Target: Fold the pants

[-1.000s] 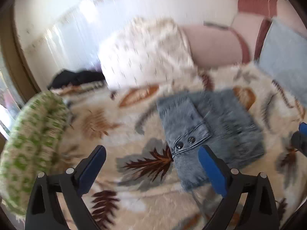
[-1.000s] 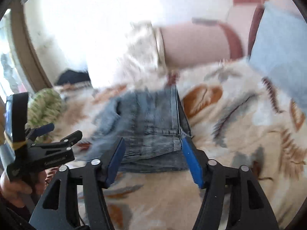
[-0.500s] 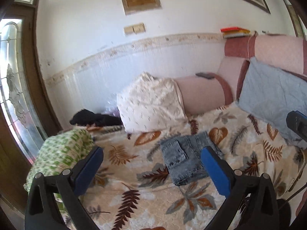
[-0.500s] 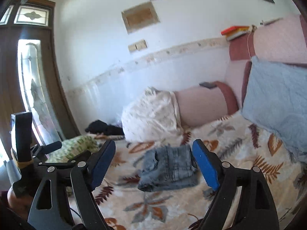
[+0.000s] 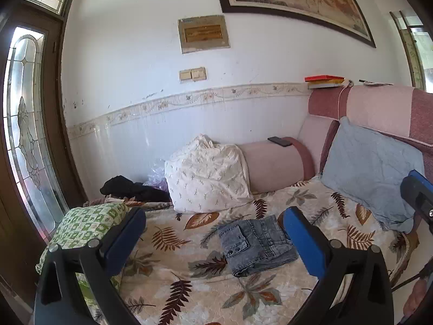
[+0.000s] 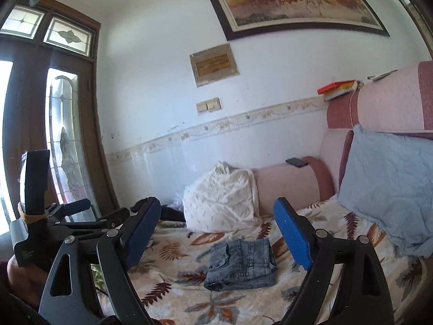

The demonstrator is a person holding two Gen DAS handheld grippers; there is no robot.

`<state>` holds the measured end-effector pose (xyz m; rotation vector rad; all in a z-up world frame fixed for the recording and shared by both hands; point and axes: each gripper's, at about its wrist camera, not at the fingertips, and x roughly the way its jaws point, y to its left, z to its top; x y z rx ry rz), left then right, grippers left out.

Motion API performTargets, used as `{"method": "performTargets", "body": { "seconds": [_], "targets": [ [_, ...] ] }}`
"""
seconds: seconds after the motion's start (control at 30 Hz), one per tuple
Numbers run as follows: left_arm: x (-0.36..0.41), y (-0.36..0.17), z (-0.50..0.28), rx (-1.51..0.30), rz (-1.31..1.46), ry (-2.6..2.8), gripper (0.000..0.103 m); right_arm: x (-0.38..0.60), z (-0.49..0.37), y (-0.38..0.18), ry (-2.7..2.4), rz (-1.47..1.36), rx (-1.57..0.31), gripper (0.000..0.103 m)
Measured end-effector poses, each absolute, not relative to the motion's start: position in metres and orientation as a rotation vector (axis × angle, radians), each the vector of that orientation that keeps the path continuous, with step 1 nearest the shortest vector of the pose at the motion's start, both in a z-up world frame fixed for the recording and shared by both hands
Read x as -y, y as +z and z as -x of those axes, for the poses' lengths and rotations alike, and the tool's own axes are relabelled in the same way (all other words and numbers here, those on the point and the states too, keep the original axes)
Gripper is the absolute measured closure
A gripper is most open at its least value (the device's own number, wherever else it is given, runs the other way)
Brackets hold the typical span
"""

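The grey-blue denim pants (image 5: 255, 242) lie folded into a compact rectangle on the leaf-patterned blanket (image 5: 173, 260) covering the sofa; they also show in the right wrist view (image 6: 243, 260). My left gripper (image 5: 213, 237) is open and empty, held well back from and above the pants. My right gripper (image 6: 216, 230) is open and empty too, also well back from the pants. The left gripper's body (image 6: 54, 216) shows at the left of the right wrist view, and the right gripper's edge (image 5: 418, 197) at the right of the left wrist view.
A white patterned pillow (image 5: 208, 178) leans against the pink sofa arm (image 5: 273, 168), which bears a dark phone (image 5: 280, 141). A light blue cushion (image 5: 370, 173) rests on the backrest at right. A green checked bundle (image 5: 86, 224) and black clothing (image 5: 127, 187) lie at left.
Both grippers have pulled back and up from the folded pants, which now look small and far. The pants have stayed folded in place on the blanket.
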<state>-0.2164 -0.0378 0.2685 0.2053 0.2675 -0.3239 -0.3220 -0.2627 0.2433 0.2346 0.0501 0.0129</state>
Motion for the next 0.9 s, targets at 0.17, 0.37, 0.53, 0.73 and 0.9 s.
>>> {"method": "performTargets", "body": {
  "seconds": [0.17, 0.37, 0.53, 0.73, 0.9],
  "targets": [
    [0.030, 0.278, 0.231, -0.232, -0.208, -0.316, 0.000, 0.253, 0.334, 0.251, -0.002, -0.188, -0.003, 0.015],
    [0.029, 0.280, 0.245, -0.229, -0.218, -0.333, 0.000, 0.253, 0.347, 0.257, -0.017, -0.194, 0.026, 0.013],
    [0.033, 0.282, 0.257, -0.227, -0.224, -0.354, 0.000, 0.250, 0.353, 0.259, -0.013, -0.190, 0.041, 0.011],
    [0.033, 0.282, 0.265, -0.222, -0.230, -0.354, 0.000, 0.244, 0.350, 0.256, 0.001, -0.202, 0.014, 0.011],
    [0.033, 0.282, 0.272, -0.236, -0.231, -0.354, 0.000, 0.239, 0.352, 0.255, 0.013, -0.196, 0.022, 0.011]
  ]
}}
